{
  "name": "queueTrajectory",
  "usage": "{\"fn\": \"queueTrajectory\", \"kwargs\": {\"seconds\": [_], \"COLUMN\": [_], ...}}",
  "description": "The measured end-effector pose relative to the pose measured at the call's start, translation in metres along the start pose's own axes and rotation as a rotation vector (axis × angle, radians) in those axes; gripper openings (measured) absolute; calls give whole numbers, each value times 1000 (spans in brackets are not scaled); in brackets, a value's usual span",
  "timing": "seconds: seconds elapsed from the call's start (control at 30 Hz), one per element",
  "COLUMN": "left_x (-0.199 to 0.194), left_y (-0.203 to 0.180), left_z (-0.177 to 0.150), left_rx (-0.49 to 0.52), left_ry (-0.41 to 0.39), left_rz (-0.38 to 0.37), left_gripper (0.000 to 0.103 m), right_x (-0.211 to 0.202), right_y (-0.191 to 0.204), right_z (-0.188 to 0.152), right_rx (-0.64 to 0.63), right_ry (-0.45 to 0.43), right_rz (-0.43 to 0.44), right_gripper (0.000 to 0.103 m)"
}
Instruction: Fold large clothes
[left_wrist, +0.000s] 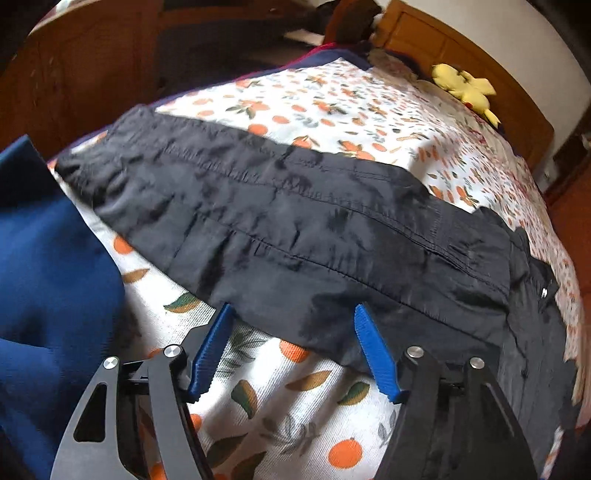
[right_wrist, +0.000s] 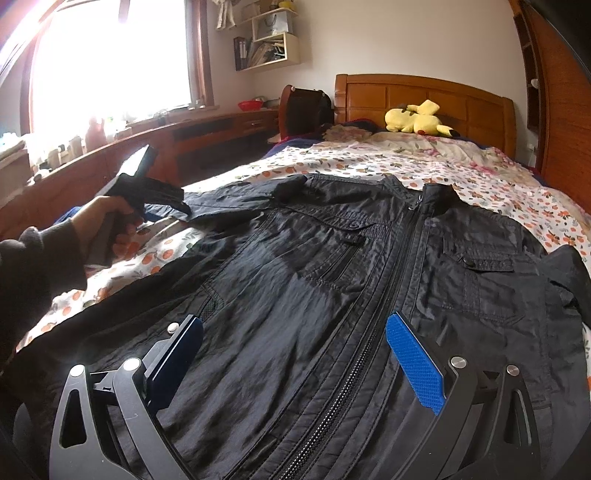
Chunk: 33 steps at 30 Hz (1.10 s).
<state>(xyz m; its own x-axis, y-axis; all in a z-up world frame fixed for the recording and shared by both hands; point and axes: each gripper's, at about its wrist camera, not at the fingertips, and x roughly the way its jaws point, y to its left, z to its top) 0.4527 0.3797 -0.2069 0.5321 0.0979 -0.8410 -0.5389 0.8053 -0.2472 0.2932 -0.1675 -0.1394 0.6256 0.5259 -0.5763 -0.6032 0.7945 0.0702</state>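
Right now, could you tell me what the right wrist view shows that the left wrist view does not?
Only the right wrist view shows the jacket's zipper, chest pockets, the window, wall shelves, and the person's hand holding the left gripper. Only the left wrist view shows a blue cloth beside the sleeve. Both show the black jacket, patterned bedspread and yellow plush toy.

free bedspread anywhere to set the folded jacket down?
Bare floral bedspread between jacket collar and yellow plush. Small strip below the sleeve, beside the blue cloth. Near end is crowded: jacket covers it.
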Motion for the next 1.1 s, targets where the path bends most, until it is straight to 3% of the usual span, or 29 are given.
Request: {"fn": "queueTrajectory", "kwargs": {"seconds": [0.1, 0.17, 0.3, 0.37, 0.43, 0.63, 0.8, 0.97, 1.1], "left_x": [0, 1, 2, 1, -5, -54, -107, -142, -148], "left_y": [-3, -8, -20, -26, -31, -71, -127, -175, -192], "left_z": [1, 1, 2, 3, 4, 0, -25, -66, -96], "left_rx": [-5, 7, 38, 53, 66, 195, 348, 479, 535], "left_ry": [-3, -1, -2, -7, -22, -133, -227, -256, -239], "left_rz": [8, 10, 43, 59, 66, 70, 7, -61, -79], "left_gripper": [66, 49, 33, 13, 4, 3, 3, 3, 5], "right_x": [-1, -2, -3, -4, -5, -10, -15, -22, -28], "right_y": [0, 1, 0, 0, 0, -2, -3, -8, -19], "right_z": [0, -1, 0, -1, 0, 1, 3, 10, 15], "right_rx": [2, 2, 4, 5, 7, 14, 10, 4, 25], "right_ry": [-3, -7, -12, -17, -18, -24, -34, -33, -48], "right_rz": [0, 0, 0, -1, 2, 5, -8, -53, -70], "right_gripper": [96, 96, 96, 96, 96, 96, 96, 96, 96]}}
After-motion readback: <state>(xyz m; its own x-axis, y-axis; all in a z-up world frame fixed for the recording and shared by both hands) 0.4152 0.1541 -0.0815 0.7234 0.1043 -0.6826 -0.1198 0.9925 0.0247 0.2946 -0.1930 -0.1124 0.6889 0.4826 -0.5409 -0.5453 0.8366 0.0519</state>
